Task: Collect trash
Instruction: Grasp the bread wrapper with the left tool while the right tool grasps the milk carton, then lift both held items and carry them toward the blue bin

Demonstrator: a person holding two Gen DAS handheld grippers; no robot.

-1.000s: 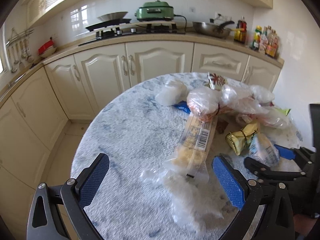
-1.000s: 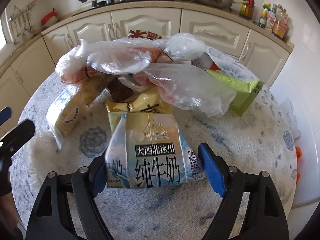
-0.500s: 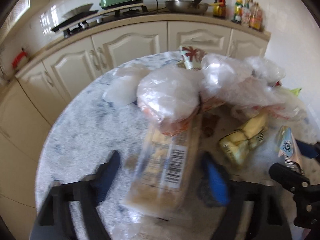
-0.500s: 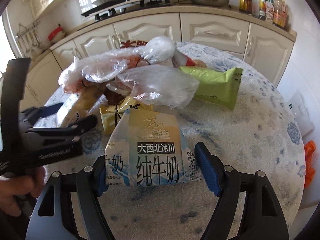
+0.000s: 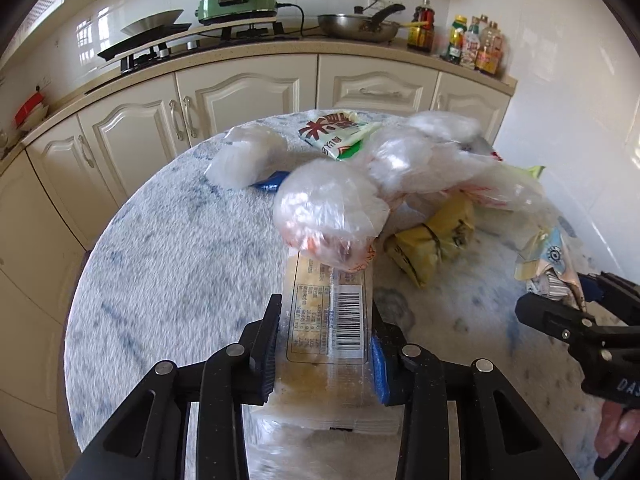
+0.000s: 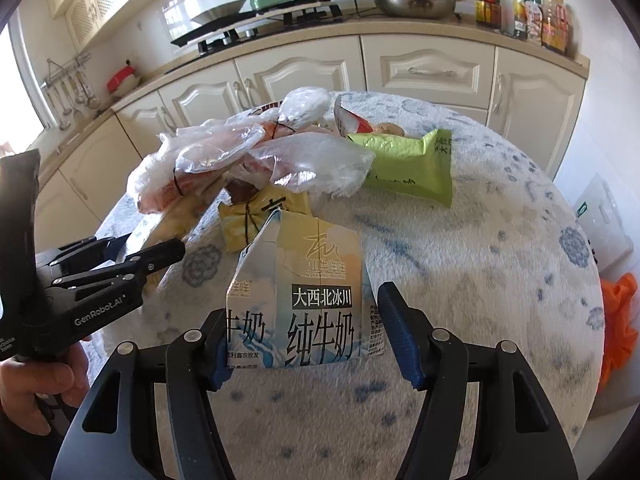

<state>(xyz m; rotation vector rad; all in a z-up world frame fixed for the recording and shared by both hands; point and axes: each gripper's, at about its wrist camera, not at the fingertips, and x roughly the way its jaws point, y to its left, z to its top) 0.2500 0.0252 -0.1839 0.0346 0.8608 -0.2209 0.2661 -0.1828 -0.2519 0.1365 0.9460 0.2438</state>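
A round table point(image 5: 168, 256) with a blue-white fuzzy cloth holds a heap of trash. My left gripper point(image 5: 324, 348) is shut on a clear barcoded snack wrapper point(image 5: 332, 320) lying in front of a knotted plastic bag point(image 5: 328, 216). My right gripper point(image 6: 308, 344) holds a flattened milk carton point(image 6: 304, 300) between its fingers, the left pad touching, the right pad close beside it. The carton also shows in the left wrist view point(image 5: 552, 264). A yellow packet point(image 6: 264, 216), a green packet point(image 6: 408, 164) and clear bags point(image 6: 304, 160) lie behind.
Cream kitchen cabinets point(image 5: 248, 92) and a counter with a stove, a green cooker point(image 5: 240, 0), a pan point(image 5: 356, 28) and bottles stand behind the table. An orange bag point(image 6: 616, 320) lies on the floor right of the table. A red-white wrapper point(image 5: 336, 132) lies at the far edge.
My left gripper moved forward over the barcoded wrapper and closed on it. My right gripper narrowed around the milk carton and tilted up with it.
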